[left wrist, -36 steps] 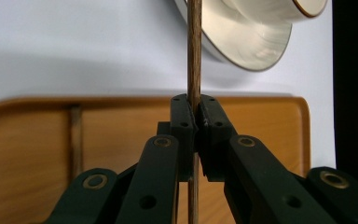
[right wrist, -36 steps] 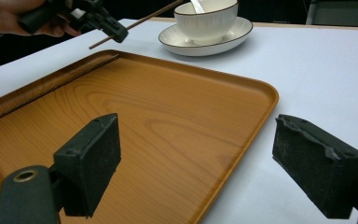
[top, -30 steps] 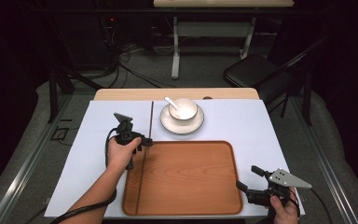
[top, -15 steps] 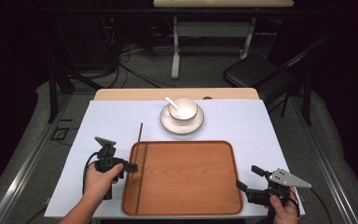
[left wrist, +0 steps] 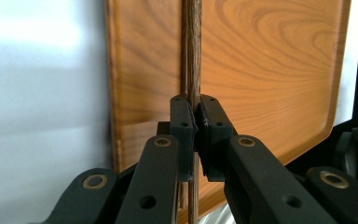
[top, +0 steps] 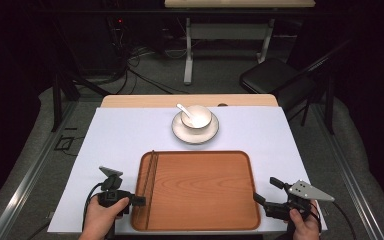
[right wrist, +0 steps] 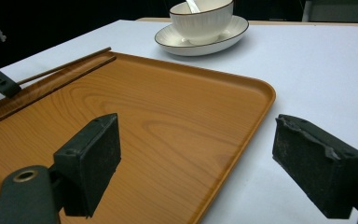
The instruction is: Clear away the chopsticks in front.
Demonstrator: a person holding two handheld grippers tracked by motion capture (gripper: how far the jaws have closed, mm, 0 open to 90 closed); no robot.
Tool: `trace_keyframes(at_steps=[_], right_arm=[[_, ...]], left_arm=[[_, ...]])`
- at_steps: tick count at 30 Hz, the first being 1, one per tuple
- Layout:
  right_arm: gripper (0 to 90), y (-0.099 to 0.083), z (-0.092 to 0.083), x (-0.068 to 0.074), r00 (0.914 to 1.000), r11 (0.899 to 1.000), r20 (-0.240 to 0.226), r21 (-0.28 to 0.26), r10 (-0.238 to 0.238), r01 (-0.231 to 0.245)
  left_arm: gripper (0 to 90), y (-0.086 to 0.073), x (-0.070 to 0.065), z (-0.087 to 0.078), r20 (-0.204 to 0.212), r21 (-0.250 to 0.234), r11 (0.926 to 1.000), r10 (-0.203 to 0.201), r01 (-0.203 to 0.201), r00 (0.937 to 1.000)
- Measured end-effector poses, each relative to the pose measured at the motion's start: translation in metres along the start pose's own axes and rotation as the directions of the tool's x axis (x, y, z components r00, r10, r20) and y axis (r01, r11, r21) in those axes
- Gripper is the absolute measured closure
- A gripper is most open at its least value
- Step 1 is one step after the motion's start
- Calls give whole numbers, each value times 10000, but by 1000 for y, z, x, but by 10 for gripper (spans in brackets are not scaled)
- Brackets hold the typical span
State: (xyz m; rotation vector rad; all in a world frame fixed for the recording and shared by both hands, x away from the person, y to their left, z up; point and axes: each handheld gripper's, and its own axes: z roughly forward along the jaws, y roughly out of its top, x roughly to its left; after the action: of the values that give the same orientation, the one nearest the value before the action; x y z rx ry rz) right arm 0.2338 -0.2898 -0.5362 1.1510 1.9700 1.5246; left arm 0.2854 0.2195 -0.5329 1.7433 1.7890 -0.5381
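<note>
Lab or studio, dark curtains (top: 10, 60), floor cables (top: 135, 65), rig frame (top: 187, 35)

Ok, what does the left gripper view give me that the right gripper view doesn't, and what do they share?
Left gripper view: the left gripper shut on the chopsticks, jaws pinching the pair over the tray, with white table cover beside the tray's edge.

Right gripper view: the right gripper open with nothing between its jaws, and the bowl on its saucer with a spoon in it.

Both: the wooden tray and the chopsticks along its side.
</note>
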Motion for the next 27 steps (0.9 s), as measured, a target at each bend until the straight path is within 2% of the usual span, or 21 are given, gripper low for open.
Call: trace_keyframes(at_steps=[13, 14, 18, 21, 27], right_arm=[[146, 0, 0, 0, 10000, 10000, 7, -19, -54, 54], [146, 0, 0, 0, 10000, 10000, 10, -23, -55, 55], [146, 0, 0, 0, 10000, 10000, 1, -31, -71, 71], [146, 0, 0, 0, 10000, 10000, -17, -7, -58, 58], [146, 0, 0, 1, 10000, 10000, 11, -59, -77, 77]], left_arm=[[851, -1, 7, 6, -207, 183, 9996, -230, 234, 9995], [849, -1, 7, 8, -428, 96, 9997, -241, 245, 9988], [829, -1, 8, 9, -396, 385, 9990, -194, 209, 9990], [816, -1, 7, 10, -495, 208, 9993, -305, 316, 9983], [809, -1, 9, 9, -346, 361, 9991, -192, 204, 9992]])
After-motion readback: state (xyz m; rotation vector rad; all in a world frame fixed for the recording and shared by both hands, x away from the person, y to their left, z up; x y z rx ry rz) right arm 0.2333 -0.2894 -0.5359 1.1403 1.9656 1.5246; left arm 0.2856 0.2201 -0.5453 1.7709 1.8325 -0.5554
